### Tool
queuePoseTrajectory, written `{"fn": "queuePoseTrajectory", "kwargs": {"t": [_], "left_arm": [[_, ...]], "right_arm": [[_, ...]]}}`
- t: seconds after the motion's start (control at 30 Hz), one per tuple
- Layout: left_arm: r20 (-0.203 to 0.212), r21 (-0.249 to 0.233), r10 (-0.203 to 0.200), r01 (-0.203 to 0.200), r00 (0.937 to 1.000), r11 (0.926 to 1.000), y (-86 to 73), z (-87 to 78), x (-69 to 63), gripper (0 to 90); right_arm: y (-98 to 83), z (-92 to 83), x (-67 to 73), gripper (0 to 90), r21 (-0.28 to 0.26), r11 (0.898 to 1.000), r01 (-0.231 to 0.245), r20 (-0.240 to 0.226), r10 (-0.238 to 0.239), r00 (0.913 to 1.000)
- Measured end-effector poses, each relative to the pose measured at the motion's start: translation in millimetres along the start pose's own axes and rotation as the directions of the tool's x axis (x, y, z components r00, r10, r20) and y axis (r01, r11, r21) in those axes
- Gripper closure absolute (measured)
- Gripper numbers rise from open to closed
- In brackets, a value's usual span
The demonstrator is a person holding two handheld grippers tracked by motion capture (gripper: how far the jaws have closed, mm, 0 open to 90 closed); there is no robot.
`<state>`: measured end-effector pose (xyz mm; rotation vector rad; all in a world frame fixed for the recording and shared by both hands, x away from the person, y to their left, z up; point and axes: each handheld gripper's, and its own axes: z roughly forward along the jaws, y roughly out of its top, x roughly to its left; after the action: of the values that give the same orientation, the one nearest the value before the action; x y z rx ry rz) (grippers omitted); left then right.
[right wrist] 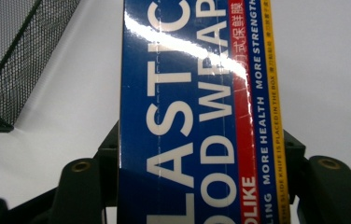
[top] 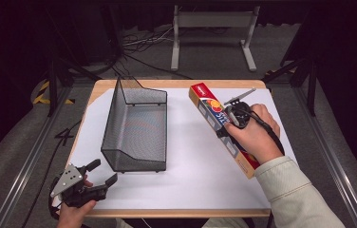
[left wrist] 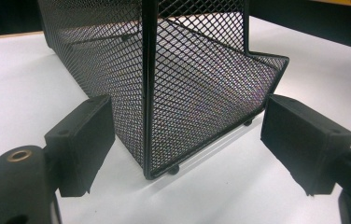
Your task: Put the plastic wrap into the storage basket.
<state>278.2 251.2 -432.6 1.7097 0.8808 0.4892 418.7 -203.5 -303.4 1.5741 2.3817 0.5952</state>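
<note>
Two grippers work here: the right gripper (top: pixel 228 124) clamps its fingers across the long plastic-wrap box (top: pixel 214 116) at the surface's right, seemingly for the mesh basket (top: pixel 136 126); the left gripper (top: pixel 101 173) waits, fingers wide.

A lab: dark curtains (top: pixel 20 38), floor cables (top: pixel 143 40), framed table (top: pixel 176 84).

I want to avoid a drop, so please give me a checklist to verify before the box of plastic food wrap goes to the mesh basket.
1. Right claw shut on plastic food wrap box: ok.
2. Grip at the box's middle: ok.
3. Mesh basket holds nothing: ok.
4. Left claw open, apart from basket: ok.
5. White table surface bare between box and basket: ok.
6. Box fits basket length: cannot tell.
</note>
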Motion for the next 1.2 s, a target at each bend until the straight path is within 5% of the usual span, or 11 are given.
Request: {"fn": "queuePoseTrajectory", "kwargs": {"t": [0.47,0.73,1.0,1.2], "left_arm": [[-0.01,0.006,0.022,-0.022,0.9997,0.9997,0.6,0.1,-2.5,18.2],[-0.014,0.001,0.027,-0.027,0.9995,0.9996,1.2,0.7,-2.2,18.2],[-0.017,0.018,0.075,-0.075,0.997,0.997,4.1,6.2,-6.8,17.9],[-0.01,0.009,0.066,-0.066,0.9978,0.9978,4.9,8.8,-5.2,17.8]], "right_arm": [[16.9,-9.2,28.0,40.7,-0.025,0.999,-0.031,-0.017,0.031,0.9994],[24.9,-11.0,48.0,40.7,-0.026,0.999,-0.025,-0.029,0.024,0.9993],[32.7,-9.3,68.6,40.7,-0.028,0.999,-0.032,-0.017,0.032,0.9993],[38.3,-5.0,81.5,40.6,-0.022,1.0,-0.015,-0.021,0.015,0.9997]]}}
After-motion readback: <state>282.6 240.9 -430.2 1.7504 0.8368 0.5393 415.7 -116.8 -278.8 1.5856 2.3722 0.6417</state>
